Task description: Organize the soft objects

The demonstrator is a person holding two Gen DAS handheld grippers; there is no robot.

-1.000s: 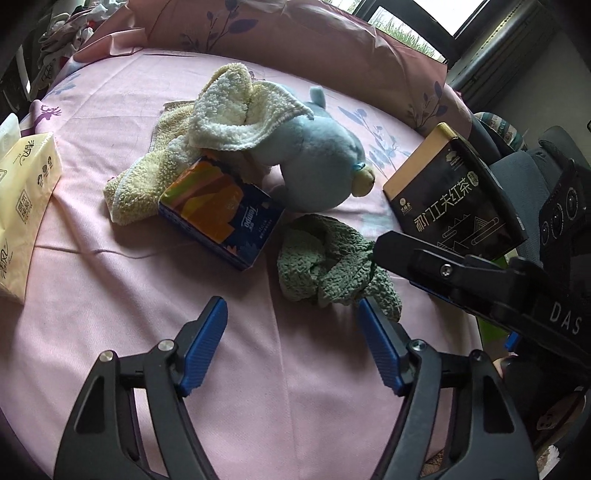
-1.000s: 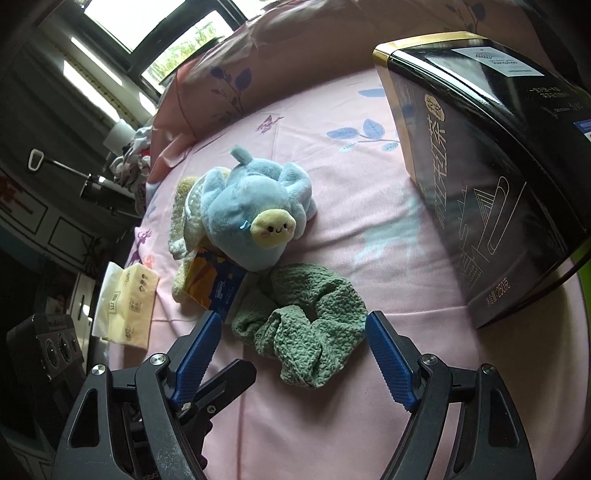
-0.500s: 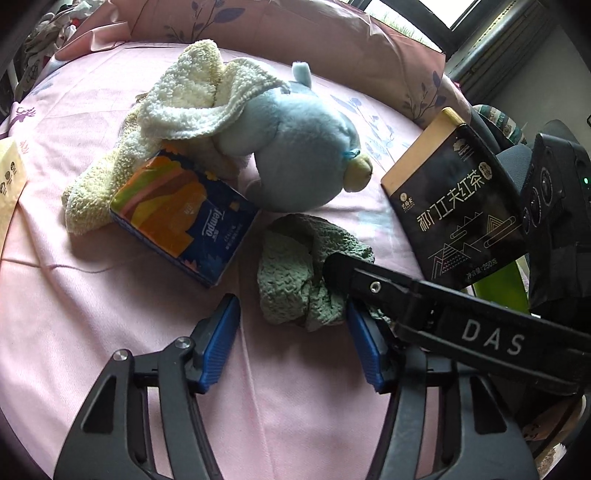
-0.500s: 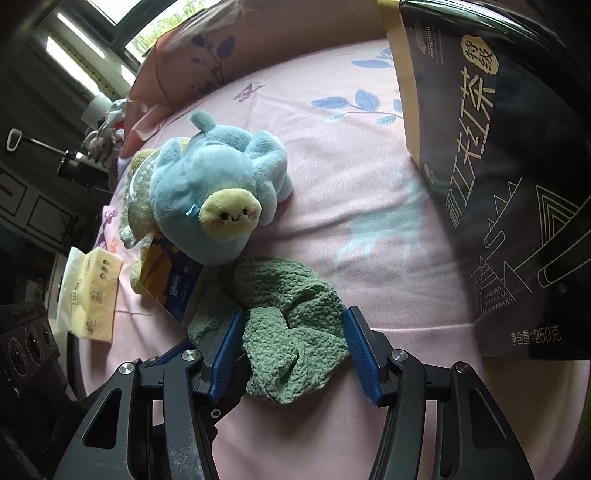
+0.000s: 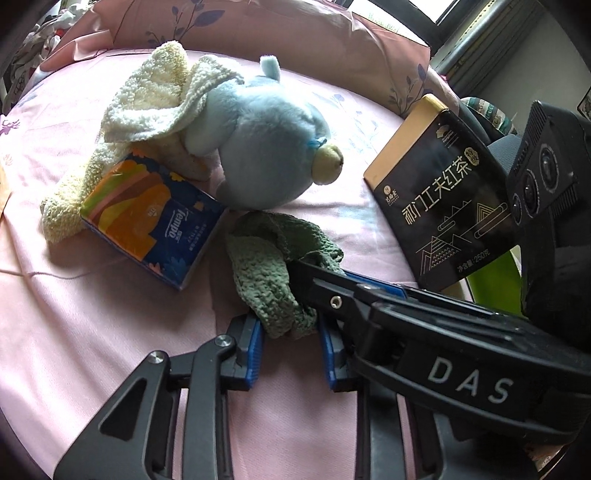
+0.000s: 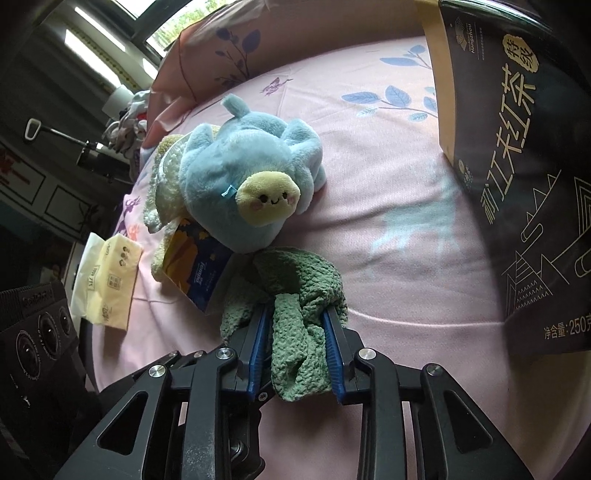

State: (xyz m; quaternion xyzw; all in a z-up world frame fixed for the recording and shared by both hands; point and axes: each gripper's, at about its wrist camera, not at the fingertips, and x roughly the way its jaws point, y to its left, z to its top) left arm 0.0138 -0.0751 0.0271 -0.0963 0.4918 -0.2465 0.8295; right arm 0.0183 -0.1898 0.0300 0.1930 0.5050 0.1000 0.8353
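A green knitted cloth [image 5: 266, 266] lies bunched on the pink bedsheet [image 5: 92, 332], also in the right wrist view [image 6: 299, 314]. My left gripper [image 5: 291, 332] is shut on its near end. My right gripper [image 6: 297, 325] is shut on the same cloth from the right side, and its arm crosses the left wrist view. A blue plush toy [image 5: 258, 155] with a yellow face [image 6: 269, 199] lies just behind the cloth. A cream towel [image 5: 155, 110] is draped over and beside the plush.
A blue and orange tissue pack [image 5: 155, 221] lies left of the cloth. A black tea box [image 5: 443, 192] stands at the right, large in the right wrist view [image 6: 517, 147]. A yellow tissue pack [image 6: 110, 280] lies far left. Pink pillows [image 5: 258, 29] line the back.
Both grippers moved in on the green cloth and closed from wide open to shut on it. The cloth is now pinched and bunched up between the two.
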